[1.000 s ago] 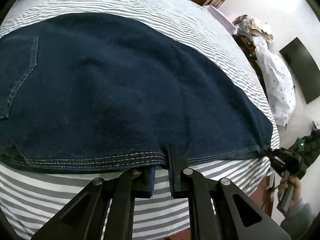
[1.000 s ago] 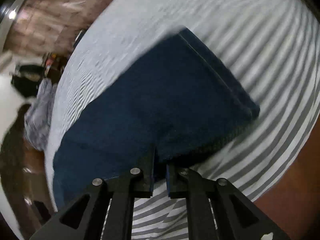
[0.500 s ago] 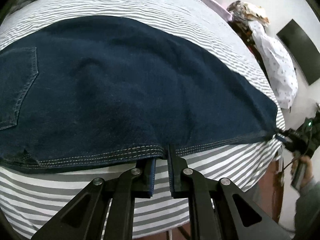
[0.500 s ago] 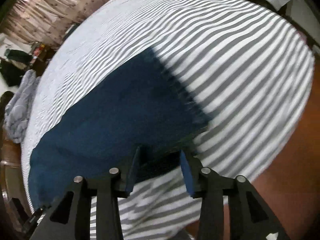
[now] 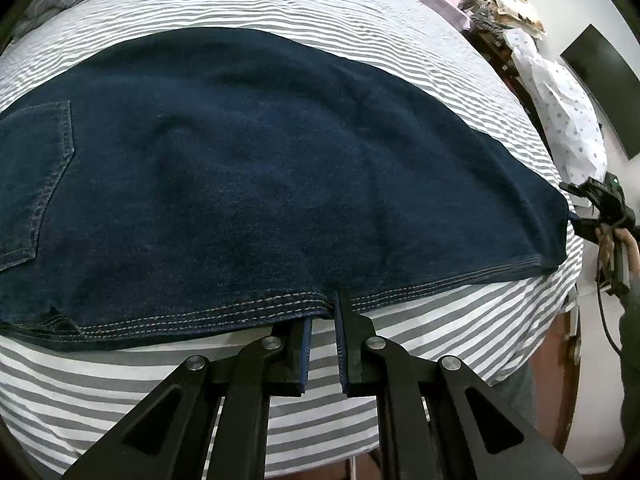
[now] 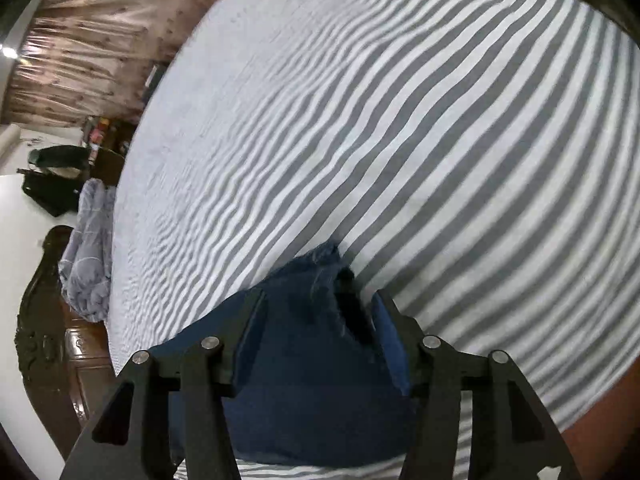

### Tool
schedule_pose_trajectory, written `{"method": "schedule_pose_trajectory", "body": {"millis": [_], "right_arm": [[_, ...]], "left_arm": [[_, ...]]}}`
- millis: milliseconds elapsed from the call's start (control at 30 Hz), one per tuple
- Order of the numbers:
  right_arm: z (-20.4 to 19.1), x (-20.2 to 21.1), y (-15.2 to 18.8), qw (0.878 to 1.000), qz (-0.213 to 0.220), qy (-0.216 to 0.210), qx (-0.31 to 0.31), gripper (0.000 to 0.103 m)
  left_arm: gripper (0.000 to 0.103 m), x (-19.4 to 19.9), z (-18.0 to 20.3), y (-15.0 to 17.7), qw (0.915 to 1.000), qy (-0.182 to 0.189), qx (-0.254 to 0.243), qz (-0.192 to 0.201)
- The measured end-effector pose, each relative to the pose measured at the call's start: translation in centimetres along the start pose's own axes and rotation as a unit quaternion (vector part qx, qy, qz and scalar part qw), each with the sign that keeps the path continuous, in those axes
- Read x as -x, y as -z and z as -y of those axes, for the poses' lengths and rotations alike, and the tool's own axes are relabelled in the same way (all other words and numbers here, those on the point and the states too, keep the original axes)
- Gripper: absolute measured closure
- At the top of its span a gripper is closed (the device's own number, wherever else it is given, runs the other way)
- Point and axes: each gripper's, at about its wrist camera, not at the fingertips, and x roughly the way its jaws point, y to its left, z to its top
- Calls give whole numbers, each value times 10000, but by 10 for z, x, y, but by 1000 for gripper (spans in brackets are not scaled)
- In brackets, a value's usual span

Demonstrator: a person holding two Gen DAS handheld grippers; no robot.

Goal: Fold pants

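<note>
Left claw (image 5: 323, 320) stays pinched on the stitched seam of the dark blue denim pants (image 5: 256, 176), spread flat across the middle of the grey-and-white striped bed sheet (image 5: 420, 328). On the right, the right claw (image 6: 320, 332) has just been opening, jaws apart with the hem corner loose between them. Best to hold that seam taut and re-grip squarely; open sheet lies upper right, the bed's edge runs close below.

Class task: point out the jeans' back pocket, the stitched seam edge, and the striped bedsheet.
back pocket (image 5: 34, 178), left wrist view, pocket's middle.
stitched seam edge (image 5: 200, 314), left wrist view, double stitching.
striped bedsheet (image 6: 400, 120), right wrist view, bare stripes.
</note>
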Motion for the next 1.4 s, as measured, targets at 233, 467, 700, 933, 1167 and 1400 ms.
{"method": "schedule_pose_trajectory", "body": {"millis": [233,467,700,933,1167,1400], "right_arm": [[-27,16,15,9931,496,-288,1021,94],[-23,-2,8,9858,949,1193,697,81],[10,36,52,9869,1327,916,-102,59],[37,15,88,9916,885,375,-867,59],[24,32,106,9893,1267,614,-392,90],[6,47,118,9848,1278,1174,-109,90]], "left_arm": [[91,-3,-2,1,10000,46,56,-30],[91,-2,-3,2,10000,5,86,-4],[91,-1,-2,5,10000,-7,66,51],[91,-1,-3,7,9999,-29,115,85],[92,5,2,8,9998,-117,32,134],[93,18,5,18,9988,-295,-338,178]]}}
